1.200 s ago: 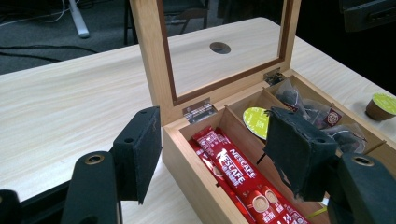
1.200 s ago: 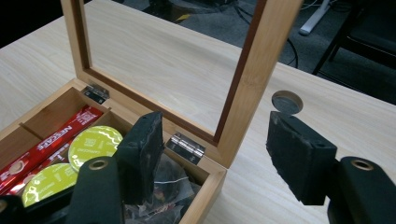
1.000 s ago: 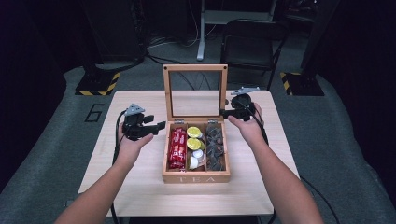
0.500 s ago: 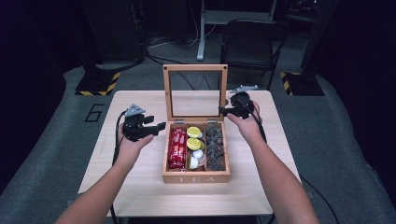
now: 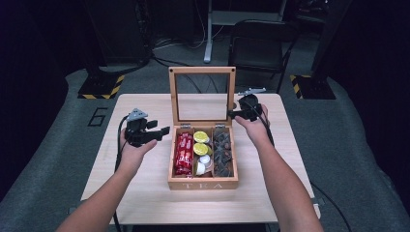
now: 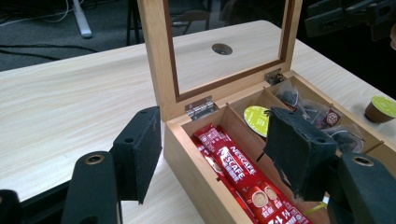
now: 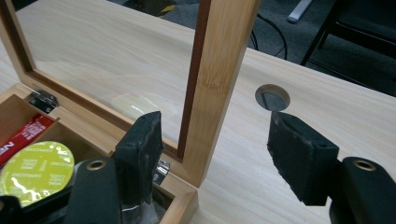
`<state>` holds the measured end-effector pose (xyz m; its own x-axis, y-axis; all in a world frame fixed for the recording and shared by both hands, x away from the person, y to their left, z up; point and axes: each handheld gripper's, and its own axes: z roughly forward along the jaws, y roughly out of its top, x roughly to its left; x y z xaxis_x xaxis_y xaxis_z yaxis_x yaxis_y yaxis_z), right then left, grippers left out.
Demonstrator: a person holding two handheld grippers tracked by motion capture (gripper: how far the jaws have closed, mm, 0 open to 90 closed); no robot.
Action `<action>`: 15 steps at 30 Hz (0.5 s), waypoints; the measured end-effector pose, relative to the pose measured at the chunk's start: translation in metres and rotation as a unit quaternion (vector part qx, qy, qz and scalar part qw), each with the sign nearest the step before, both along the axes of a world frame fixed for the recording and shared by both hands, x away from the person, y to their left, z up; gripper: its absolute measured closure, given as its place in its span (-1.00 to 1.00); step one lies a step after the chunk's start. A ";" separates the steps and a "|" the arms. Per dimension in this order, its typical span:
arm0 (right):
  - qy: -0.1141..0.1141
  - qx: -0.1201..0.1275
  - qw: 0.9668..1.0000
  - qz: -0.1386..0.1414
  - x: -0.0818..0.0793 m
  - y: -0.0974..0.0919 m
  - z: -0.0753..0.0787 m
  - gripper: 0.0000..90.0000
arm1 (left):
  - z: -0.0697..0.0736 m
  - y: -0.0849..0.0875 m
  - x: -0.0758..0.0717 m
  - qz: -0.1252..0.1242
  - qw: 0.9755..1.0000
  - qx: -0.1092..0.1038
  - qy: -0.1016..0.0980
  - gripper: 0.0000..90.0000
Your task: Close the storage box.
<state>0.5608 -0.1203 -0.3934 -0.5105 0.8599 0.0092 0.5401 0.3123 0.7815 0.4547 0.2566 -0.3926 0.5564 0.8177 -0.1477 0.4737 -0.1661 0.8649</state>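
Observation:
A wooden tea box (image 5: 203, 184) stands open mid-table, its glass lid (image 5: 202, 70) upright. Inside lie red coffee sachets (image 5: 183, 152) on the left, yellow-green capsules (image 5: 200, 143) in the middle and dark tea bags (image 5: 223, 152) on the right. My left gripper (image 5: 162, 131) hovers open by the box's left wall. In the left gripper view its jaws (image 6: 217, 154) straddle the box's rear left corner over the sachets (image 6: 233, 172) without touching. My right gripper (image 5: 232, 115) is open, and its jaws (image 7: 215, 135) stand either side of the lid's right post (image 7: 219, 70), pads apart from it.
A loose capsule (image 6: 383, 108) sits on the table to the right of the box. A round cable hole (image 7: 272, 97) lies in the tabletop behind the lid. A chair (image 5: 258, 46) and stand legs are beyond the table's far edge.
My right gripper has edged down and leftward onto the lid's right post. The left hand and the box have stayed put.

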 end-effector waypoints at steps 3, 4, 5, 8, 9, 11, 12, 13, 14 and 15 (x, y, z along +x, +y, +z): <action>0.001 0.001 1.000 -0.003 0.002 0.003 -0.003 -0.23 | 0.000 0.000 0.000 0.001 1.000 0.001 0.000 -0.20; 0.004 0.002 1.000 -0.006 0.002 0.003 -0.003 -0.23 | 0.000 0.000 0.000 0.001 1.000 0.001 0.000 -0.20; 0.004 0.002 1.000 -0.006 0.002 0.003 -0.003 -0.23 | 0.000 0.001 0.000 0.001 1.000 0.001 0.000 -0.20; 0.001 -0.002 1.000 -0.002 0.005 0.003 -0.006 -0.23 | 0.001 0.001 -0.001 0.000 1.000 0.001 -0.002 -0.20; 0.001 -0.004 1.000 -0.001 0.006 0.003 -0.006 -0.23 | 0.001 0.002 -0.001 -0.002 1.000 0.005 -0.002 -0.20; 0.004 0.004 1.000 -0.004 0.007 0.006 -0.007 -0.24 | 0.002 0.003 -0.002 0.001 1.000 0.000 -0.001 -0.20; 0.007 0.008 1.000 -0.004 0.007 0.007 -0.007 -0.24 | 0.002 0.004 -0.002 0.000 1.000 0.003 -0.002 -0.20; 0.002 0.000 1.000 0.006 0.008 0.006 -0.007 -0.24 | 0.002 0.004 -0.003 0.001 1.000 0.002 0.001 -0.20; 0.004 0.008 1.000 0.001 0.008 0.009 -0.006 -0.24 | 0.002 0.004 -0.003 0.001 1.000 0.002 0.001 -0.20; 0.000 0.000 1.000 0.009 0.009 0.009 -0.006 -0.24 | 0.002 0.006 -0.003 0.002 1.000 0.003 0.000 -0.20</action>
<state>0.5694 -0.1115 -0.3995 -0.5259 0.8505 0.0090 0.5344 0.3221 0.7814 0.4517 0.2623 -0.3910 0.5525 0.8212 -0.1427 0.4748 -0.1694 0.8636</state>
